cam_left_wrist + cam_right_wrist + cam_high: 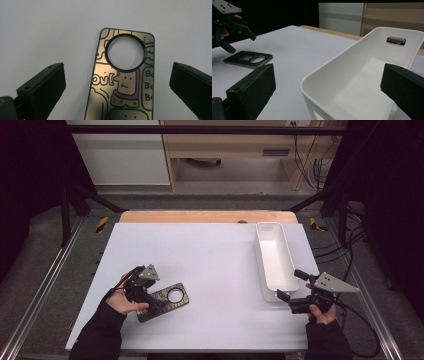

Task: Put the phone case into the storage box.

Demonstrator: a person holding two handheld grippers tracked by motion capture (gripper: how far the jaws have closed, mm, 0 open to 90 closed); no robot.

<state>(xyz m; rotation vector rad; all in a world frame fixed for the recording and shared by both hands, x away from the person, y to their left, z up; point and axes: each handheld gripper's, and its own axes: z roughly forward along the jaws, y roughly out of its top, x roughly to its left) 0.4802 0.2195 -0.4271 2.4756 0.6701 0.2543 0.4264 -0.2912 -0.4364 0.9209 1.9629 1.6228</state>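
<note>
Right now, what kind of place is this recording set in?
Probably a lab or workshop recording bench: a white table framed by metal rails, loose cables on grey carpet, and plain cabinets behind.

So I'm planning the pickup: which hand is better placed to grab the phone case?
Left. Its tongs stand open right over the phone case; the right tongs sit across the table beside the white bin.
</note>
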